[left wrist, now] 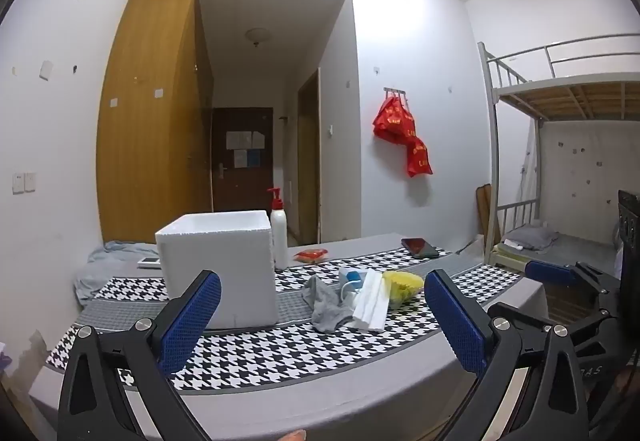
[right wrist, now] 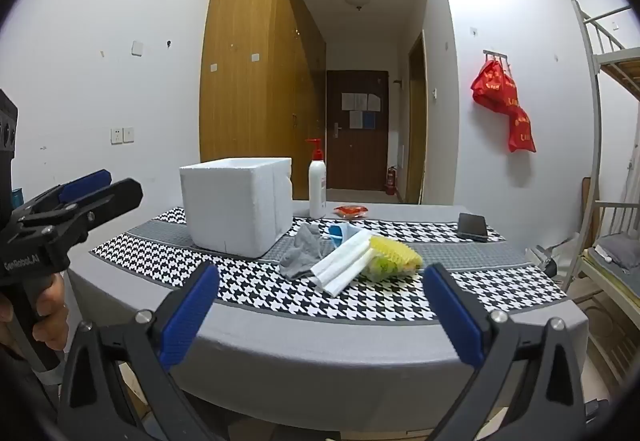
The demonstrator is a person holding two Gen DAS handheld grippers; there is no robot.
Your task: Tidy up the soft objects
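Note:
A pile of soft things lies mid-table: a grey sock (left wrist: pixel 325 305) (right wrist: pixel 302 253), a white foam sheet (left wrist: pixel 372 299) (right wrist: pixel 346 261), a yellow sponge-like mesh (left wrist: pixel 404 283) (right wrist: pixel 394 253) and a blue-and-white item (left wrist: pixel 352 279) (right wrist: pixel 339 232). A white styrofoam box (left wrist: pixel 220 265) (right wrist: pixel 238 205) stands open-topped to their left. My left gripper (left wrist: pixel 322 317) is open and empty, held above the table's near edge; it also shows at the left of the right wrist view (right wrist: pixel 100 183). My right gripper (right wrist: pixel 320 305) is open and empty short of the pile; its finger shows in the left wrist view (left wrist: pixel 550 273).
A table (right wrist: pixel 360 345) with a houndstooth runner carries a white pump bottle (right wrist: pixel 317 187), a red packet (right wrist: pixel 351 211) and a dark phone (right wrist: pixel 473 227). A bunk bed (left wrist: pixel 560 101) stands at the right. Grey cloth (left wrist: pixel 108 265) lies at the table's far left.

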